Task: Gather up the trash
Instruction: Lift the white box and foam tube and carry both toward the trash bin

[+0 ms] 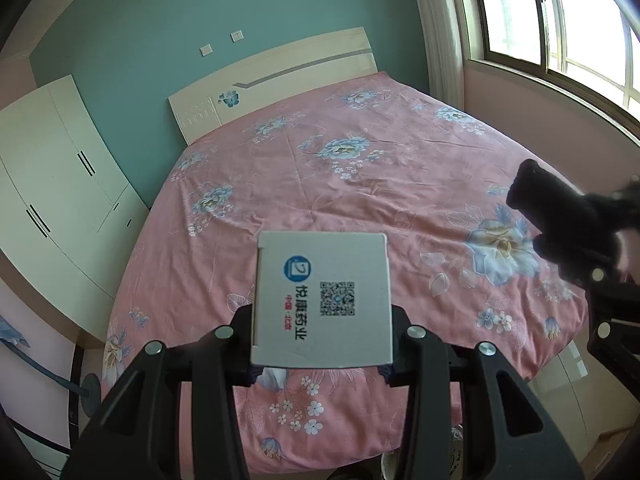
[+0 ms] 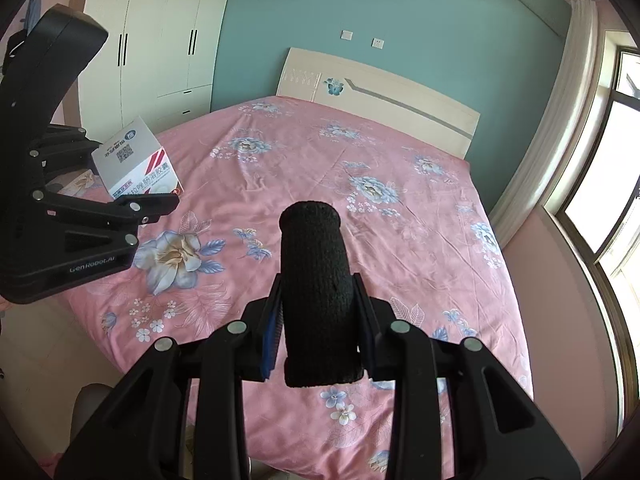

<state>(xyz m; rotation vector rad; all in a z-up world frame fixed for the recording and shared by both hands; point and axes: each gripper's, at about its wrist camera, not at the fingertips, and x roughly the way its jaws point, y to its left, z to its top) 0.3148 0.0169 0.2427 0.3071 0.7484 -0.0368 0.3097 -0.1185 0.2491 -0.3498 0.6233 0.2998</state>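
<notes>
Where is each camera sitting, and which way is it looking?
Left wrist view: sits on the left tool, looking along it, down over the pink bed; its fingers clamp a white box; the other tool is at right.
Right wrist view: sits on the right tool, looking over the bed toward the headboard; its fingers clamp a black cloth roll.
Both show the bed, headboard, wardrobe, box and roll.

Both wrist views look downward from above the foot of the pink bed (image 1: 360, 184), facing the headboard (image 2: 376, 92), left view angled toward the window (image 1: 560, 20), each showing the other gripper.
</notes>
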